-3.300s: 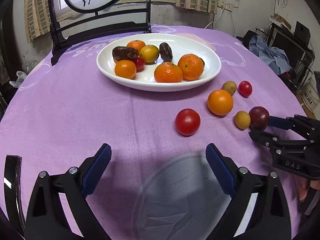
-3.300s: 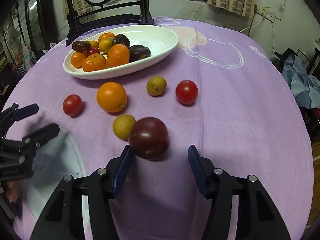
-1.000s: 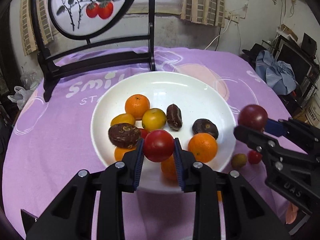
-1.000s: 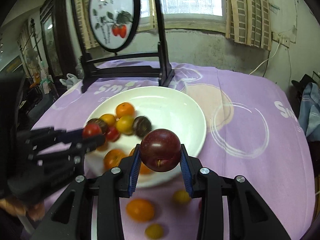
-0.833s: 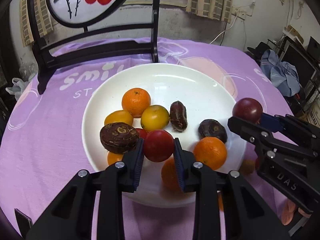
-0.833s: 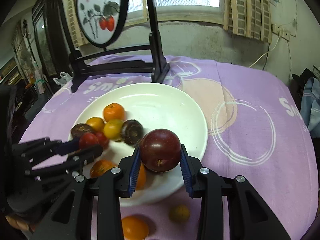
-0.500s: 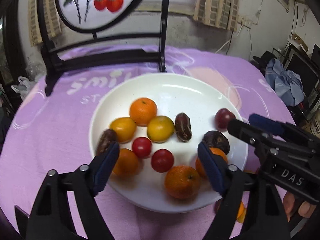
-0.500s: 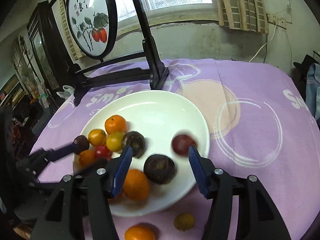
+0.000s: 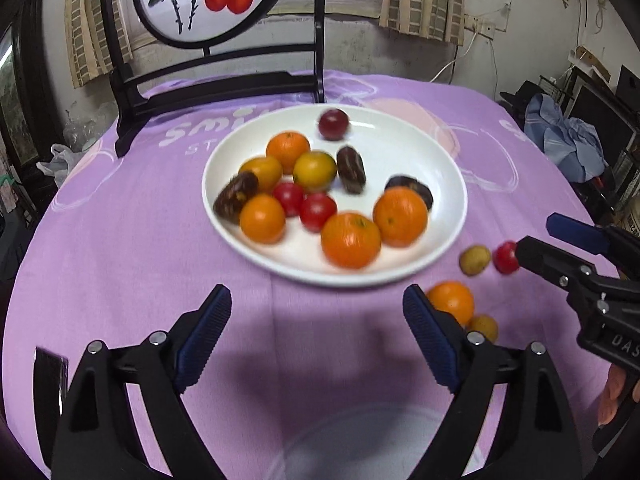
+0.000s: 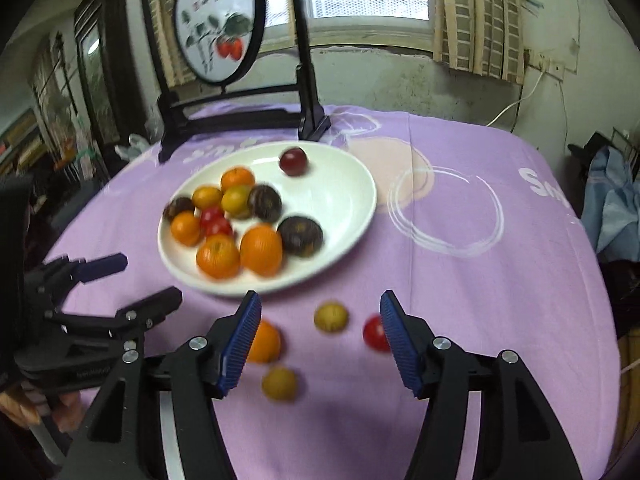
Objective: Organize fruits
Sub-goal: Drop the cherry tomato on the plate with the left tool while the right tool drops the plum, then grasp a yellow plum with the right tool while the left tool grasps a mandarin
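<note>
— Purple cloth covers the whole table, right? What sits nearest?

— Nearest are the two grippers. Left gripper has its jaws spread wide with nothing but bare cloth between them; they have just been opening. Right gripper also stands apart and empty, its jaws just opened too, hanging over the loose fruit.

— Which loose fruit?

— An orange, two small yellow fruits and a little red tomato, all lying on the cloth just in front of the plate, none of them touched by the pads.

— And the plate?

— White plate, mid-table, holding oranges, red tomatoes, yellow fruits and some dark brown ones. A dark red plum lies alone near its far rim, blurred.

— Behind that?

— Black wooden stand with a round painted panel, then a window with curtains
</note>
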A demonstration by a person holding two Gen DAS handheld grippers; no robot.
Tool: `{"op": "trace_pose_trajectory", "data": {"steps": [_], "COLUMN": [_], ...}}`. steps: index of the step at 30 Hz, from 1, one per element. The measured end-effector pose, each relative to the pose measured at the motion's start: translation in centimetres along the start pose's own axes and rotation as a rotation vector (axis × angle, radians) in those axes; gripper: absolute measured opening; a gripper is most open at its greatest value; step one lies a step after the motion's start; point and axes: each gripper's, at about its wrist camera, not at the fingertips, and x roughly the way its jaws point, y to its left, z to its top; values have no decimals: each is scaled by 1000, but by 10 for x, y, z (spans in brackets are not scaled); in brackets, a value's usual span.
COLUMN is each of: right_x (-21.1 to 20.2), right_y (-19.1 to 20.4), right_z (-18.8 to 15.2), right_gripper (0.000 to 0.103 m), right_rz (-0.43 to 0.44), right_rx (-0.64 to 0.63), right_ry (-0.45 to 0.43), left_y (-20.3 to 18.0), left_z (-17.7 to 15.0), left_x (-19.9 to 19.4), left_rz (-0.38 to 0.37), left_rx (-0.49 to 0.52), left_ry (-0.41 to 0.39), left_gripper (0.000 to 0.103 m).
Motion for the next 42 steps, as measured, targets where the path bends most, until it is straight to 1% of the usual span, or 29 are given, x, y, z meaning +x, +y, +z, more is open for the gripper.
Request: {"op": "trace_pose_trajectory", "data": {"steps": [3, 4, 7, 9, 11, 15, 18, 20, 21, 23, 24, 25, 28, 31, 34, 37, 40, 42], "right_x": [-7, -7, 0, 5, 10, 21, 29, 35, 37, 39, 39, 38, 32, 14, 1, -4, -5, -6], "right_y": [4, 5, 10, 14, 19, 28, 30, 31, 31, 33, 34, 35, 35, 26, 13, 2, -8, -14], "right_z": [-20, -27, -42, -50, -55, -60, -58, -58, -56, -53, -52, -53, -55, -60, -68, -78, -85, -85], "right_gripper": [64, 67, 68, 68, 68, 68, 67, 56, 53, 34, 28, 25, 25, 25, 25, 25, 25, 25], "right_rz": [11, 11, -8, -18, -39, -90, -84, -85, -71, -53, -51, -48, -49, -37, -39, -49, -57, -47], "right_rx": [-1, 2, -4, -6, -21, -65, -62, -66, -58, -52, -50, -45, -46, -24, -1, 15, 29, 49], "right_ry": [16, 22, 60, 79, 93, 115, 128, 142, 137, 131, 129, 127, 120, 104, 100, 111, 127, 124], "left_y": [1, 0, -2, 1, 6, 16, 22, 23, 23, 22, 22, 22, 21, 17, 7, -4, -16, -26], "left_z": [-18, -23, -34, -40, -42, -43, -41, -41, -41, -41, -41, -41, -42, -43, -46, -48, -50, -51], "left_x": [-5, -5, 0, 2, 3, 5, 6, 8, 8, 8, 8, 8, 9, 7, 5, 5, 11, 16], "left_rz": [-23, -27, -2, -1, -9, 6, -8, -16, -19, -22, -21, -21, -24, -33, -53, -68, -94, -104], "left_rx": [-35, -35, -23, -31, -41, -45, -55, -59, -58, -53, -50, -48, -49, -40, -4, 23, 37, 44], "left_ry": [13, 19, 32, 32, 30, 17, 24, 31, 33, 33, 33, 32, 33, 32, 27, 27, 64, 81], "left_gripper": [86, 86, 86, 86, 86, 86, 86, 86, 86, 86, 86, 86, 86, 86, 86, 86, 86, 86]}}
